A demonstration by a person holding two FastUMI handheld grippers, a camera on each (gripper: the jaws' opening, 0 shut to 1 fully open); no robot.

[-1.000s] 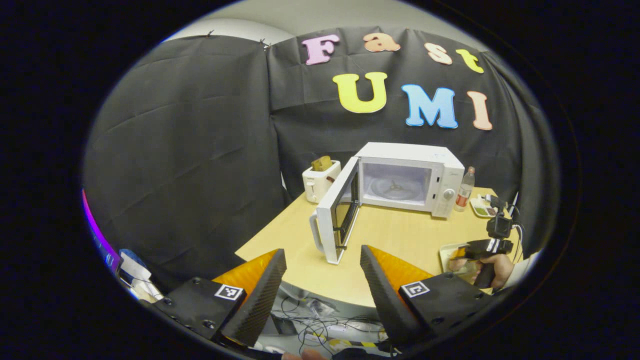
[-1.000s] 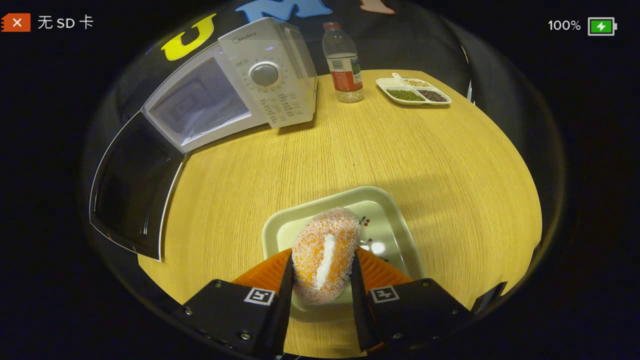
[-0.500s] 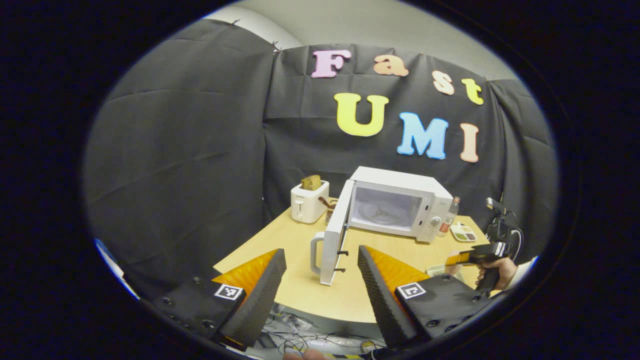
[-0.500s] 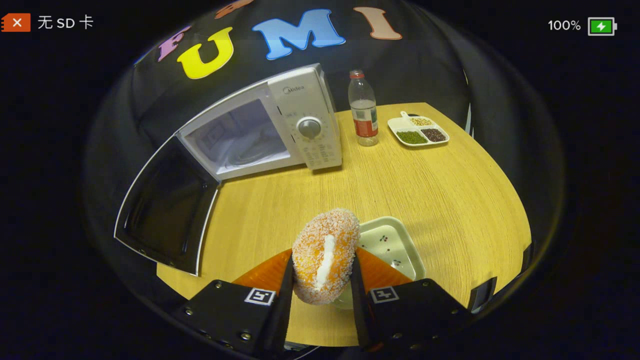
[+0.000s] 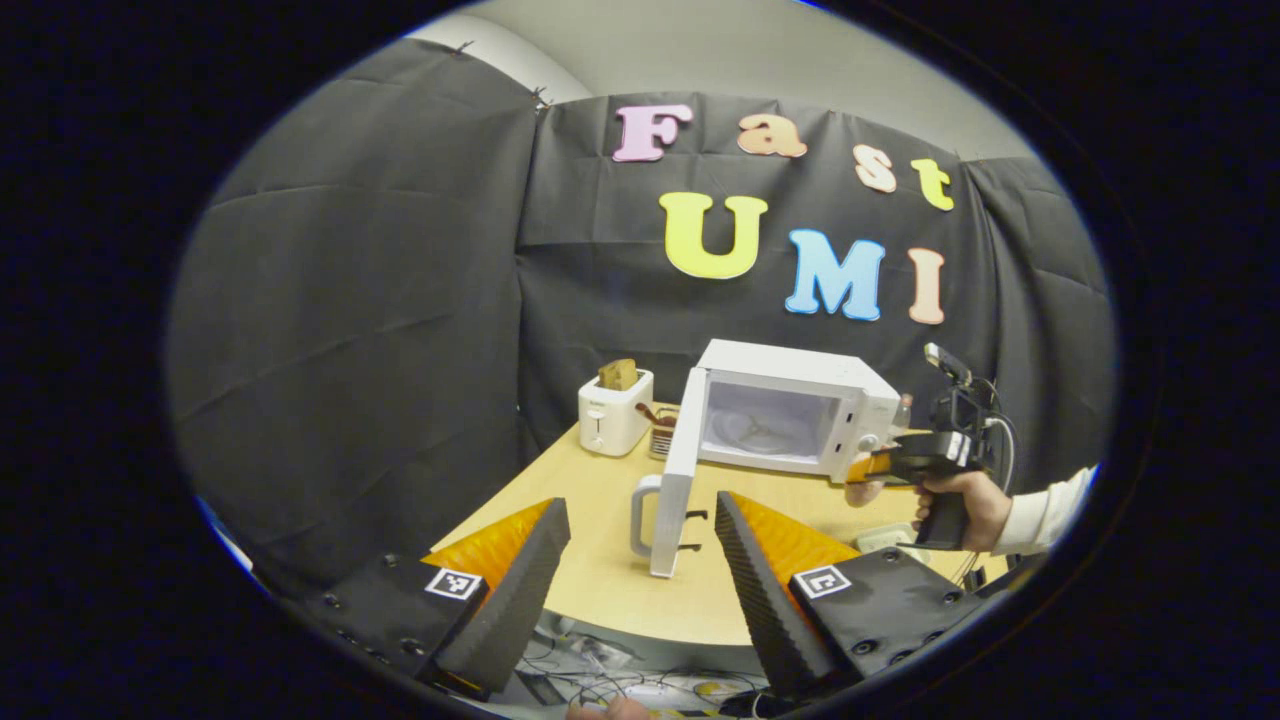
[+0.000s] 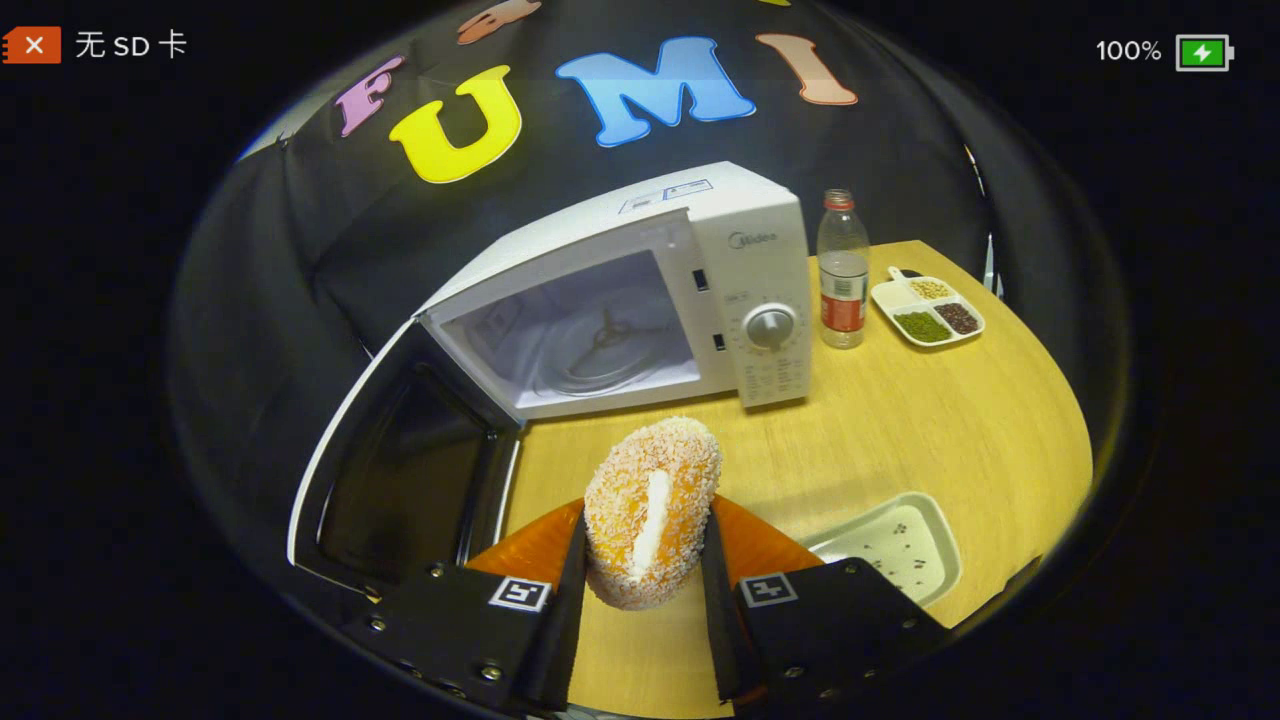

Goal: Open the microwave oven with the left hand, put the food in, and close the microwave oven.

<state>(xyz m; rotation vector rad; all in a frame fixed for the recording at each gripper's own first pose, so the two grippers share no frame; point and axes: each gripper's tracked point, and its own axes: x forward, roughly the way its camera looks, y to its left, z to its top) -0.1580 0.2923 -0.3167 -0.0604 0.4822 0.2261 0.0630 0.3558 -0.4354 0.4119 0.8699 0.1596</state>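
Left gripper view: black cloth wall behind a light wooden table [image 5: 600, 580]; white microwave oven [image 5: 800, 400] toward the back, its door [image 5: 675, 500] swung fully open on the left with the handle facing outward, turntable visible inside. White toaster [image 5: 612, 420] with a slice of bread standing in it, left of the microwave. Left gripper [image 5: 640, 560] held off the near table edge, fingers spread wide, nothing between them. Right gripper [image 5: 880, 465] farther off, raised in front of the microwave's control panel, gripped by a hand [image 5: 960, 500] in a light sleeve. Loose cables on the floor beneath the table edge

Right gripper view: same wooden table [image 6: 900, 420] from above. Right gripper [image 6: 645, 560] clamped on a crumb-coated cream-filled bun [image 6: 650, 510], one finger pressing each side, bun lifted clear of the table and just in front of the open cavity. Microwave oven [image 6: 700, 290] with door [image 6: 400, 480] hanging open at left, dark window facing up. Plastic bottle [image 6: 843, 270] with a red label upright just right of the microwave; divided dish [image 6: 928, 310] of beans beside it. Pale rectangular tray [image 6: 895, 545] lying on the table to the right of the gripper
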